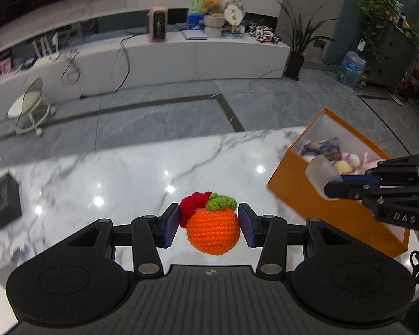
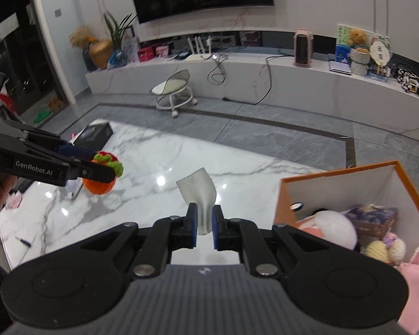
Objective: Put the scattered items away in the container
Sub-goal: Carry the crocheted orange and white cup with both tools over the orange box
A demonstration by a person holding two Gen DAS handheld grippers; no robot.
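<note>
My left gripper (image 1: 208,224) is shut on a crocheted orange fruit (image 1: 212,230) with a green leaf and a red knitted part, held above the marble table (image 1: 120,184). That same fruit (image 2: 99,187) shows at the left of the right wrist view, in the left gripper (image 2: 109,171). My right gripper (image 2: 204,222) is shut on a squashed translucent white cup (image 2: 199,189), lifted over the table. In the left wrist view the right gripper (image 1: 328,185) holds the cup (image 1: 319,171) at the near wall of the orange box (image 1: 321,209). The box (image 2: 340,173) holds several soft toys.
A black box (image 1: 1,205) lies at the table's left end, the black box (image 2: 93,135) at its far corner in the right wrist view. A small dark pen-like thing (image 2: 25,241) lies near the front left. Beyond the table are grey floor, a white stool (image 2: 176,89) and a long white cabinet.
</note>
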